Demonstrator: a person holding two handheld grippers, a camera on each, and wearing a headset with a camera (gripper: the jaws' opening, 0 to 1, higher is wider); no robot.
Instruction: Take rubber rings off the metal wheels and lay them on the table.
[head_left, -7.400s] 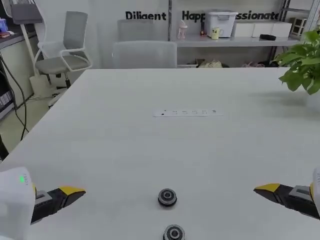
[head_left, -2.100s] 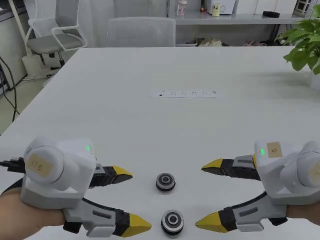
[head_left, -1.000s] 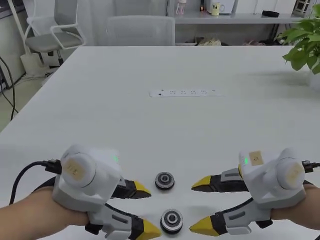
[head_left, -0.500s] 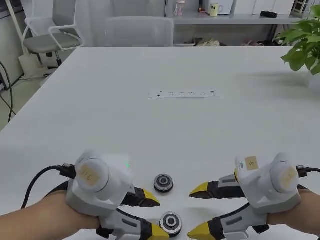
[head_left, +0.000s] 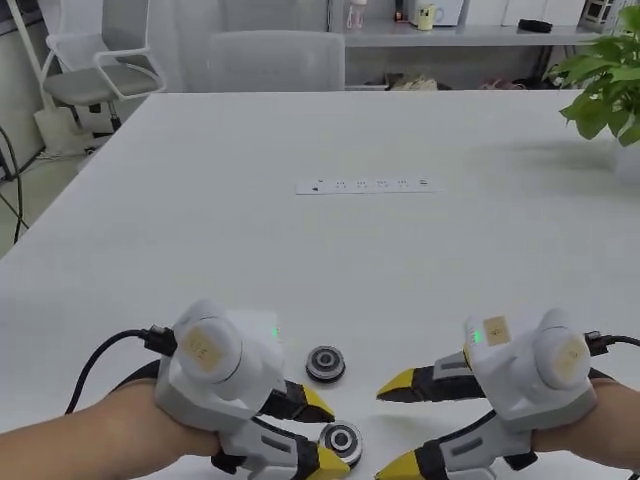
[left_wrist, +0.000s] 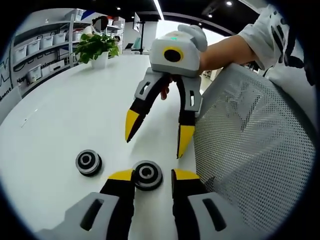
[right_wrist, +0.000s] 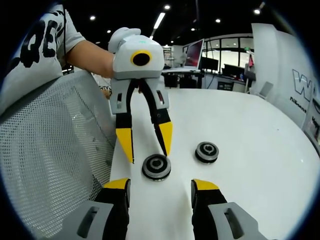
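Approach seemed the step in hand: the left claw (head_left: 326, 433), open and empty, straddled the nearer wheel (head_left: 342, 440) of 2 on the tabletop (head_left: 300, 250), the right claw (head_left: 385, 430) gaped empty opposite, and the next move likely called for pinching its rubber ring (right_wrist: 156, 176).

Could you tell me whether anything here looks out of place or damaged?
Nothing stands out. The nearer wheel and farther wheel lie flat on the table, apart and intact; the left gripper and right gripper flank the nearer one, open.
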